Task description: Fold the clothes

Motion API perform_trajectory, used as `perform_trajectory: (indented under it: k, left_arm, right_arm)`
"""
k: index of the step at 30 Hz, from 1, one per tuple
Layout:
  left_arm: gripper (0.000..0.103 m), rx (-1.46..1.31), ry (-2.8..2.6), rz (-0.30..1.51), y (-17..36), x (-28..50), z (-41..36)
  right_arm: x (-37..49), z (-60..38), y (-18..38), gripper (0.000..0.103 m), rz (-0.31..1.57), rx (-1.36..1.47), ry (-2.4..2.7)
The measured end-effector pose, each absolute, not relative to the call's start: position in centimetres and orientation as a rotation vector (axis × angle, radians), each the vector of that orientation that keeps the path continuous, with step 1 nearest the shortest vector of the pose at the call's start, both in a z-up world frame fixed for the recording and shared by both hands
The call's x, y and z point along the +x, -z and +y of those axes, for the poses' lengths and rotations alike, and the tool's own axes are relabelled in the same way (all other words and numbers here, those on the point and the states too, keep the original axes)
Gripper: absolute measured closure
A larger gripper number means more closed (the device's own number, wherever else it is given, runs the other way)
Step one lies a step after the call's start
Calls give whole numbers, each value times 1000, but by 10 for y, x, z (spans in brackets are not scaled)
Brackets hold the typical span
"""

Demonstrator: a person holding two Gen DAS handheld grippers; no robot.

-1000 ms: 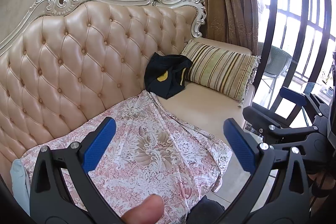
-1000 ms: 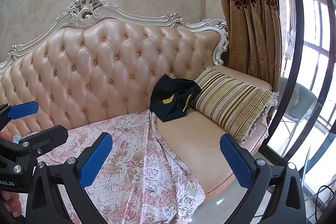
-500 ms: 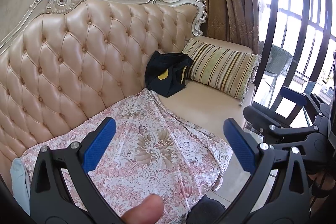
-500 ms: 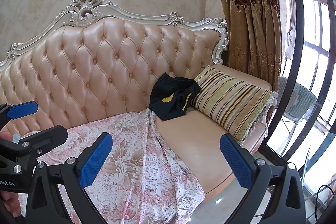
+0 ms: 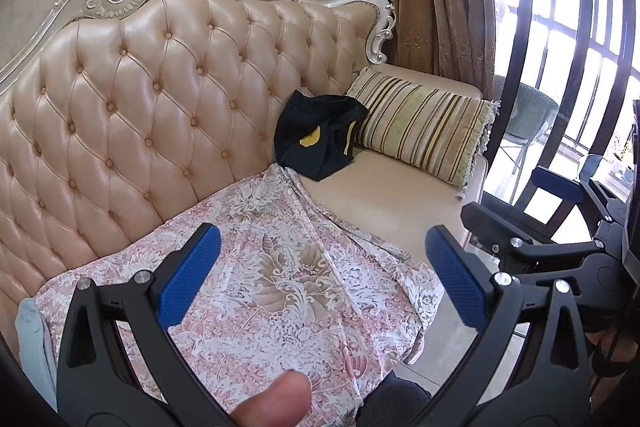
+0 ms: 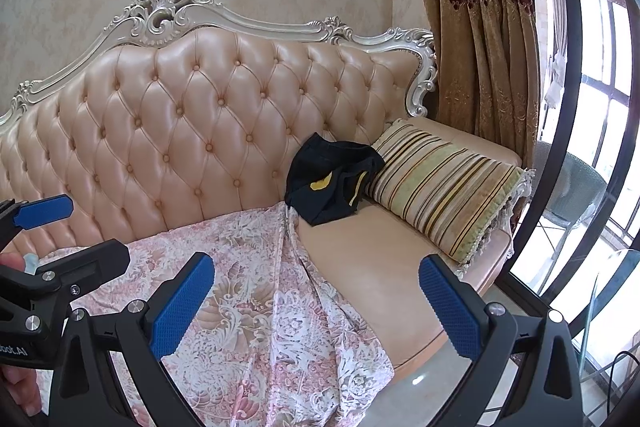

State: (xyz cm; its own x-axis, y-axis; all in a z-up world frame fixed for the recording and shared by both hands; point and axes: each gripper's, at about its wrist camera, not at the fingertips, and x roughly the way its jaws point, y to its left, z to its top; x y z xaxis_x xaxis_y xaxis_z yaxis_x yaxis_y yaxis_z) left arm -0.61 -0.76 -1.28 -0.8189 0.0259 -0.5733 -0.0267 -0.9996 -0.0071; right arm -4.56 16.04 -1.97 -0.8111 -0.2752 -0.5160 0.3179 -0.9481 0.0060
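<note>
1. Nearest the left wrist camera, a person's thumb tip (image 5: 276, 401) shows at the bottom edge, between the black arms of the left gripper (image 5: 322, 281); its two blue textured pads stand wide apart with nothing between them.
2. Seen from the right wrist camera, the right gripper (image 6: 316, 307) is likewise spread wide and empty, hanging over the front of the sofa; the left gripper appears beside it at that view's left edge, with part of a hand (image 6: 18, 387) behind it.
3. Under both tools, a pink and white floral lace cloth (image 5: 280, 287) lies spread over the left part of the seat, its front edge hanging over the sofa's front and its far corner reaching the backrest.
4. At the far left edge of the left view, a pale blue piece of fabric (image 5: 34, 343) lies just beside the floral cloth.
5. Right of the cloth, the beige leather seat cushion (image 6: 372, 267) is bare.
6. Farther back, a crumpled black garment with a yellow patch (image 6: 332, 183) leans against the backrest, touching the far corner of the floral cloth and resting against a striped green and beige fringed pillow (image 6: 444, 189).
7. Behind these rises the tufted peach leather backrest with a carved cream frame (image 6: 208, 115).
8. Farthest right, a brown patterned curtain (image 6: 476, 27) hangs beside a dark-framed window (image 6: 600, 107).
</note>
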Motion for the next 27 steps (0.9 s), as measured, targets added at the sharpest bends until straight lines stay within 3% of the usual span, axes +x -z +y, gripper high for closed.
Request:
perform_trajectory:
  k: [6,12,18,27]
  left_arm:
    - [1,-869,-2925,5,18,7,-26]
    - [1,-870,-2952,-48,25,22,-78]
    - [1,-927,-2996,-109,56,-4,-127]
    - [1,-989,-2921,-266,136,-93,-162]
  right_arm:
    - [-95,156,30,0,81,766,2710]
    - [-268,124,63,0,178,782,2692]
    - [-465,47,117,0,768,814,2587]
    - [-635,-24,211,0,1243,964,2346]
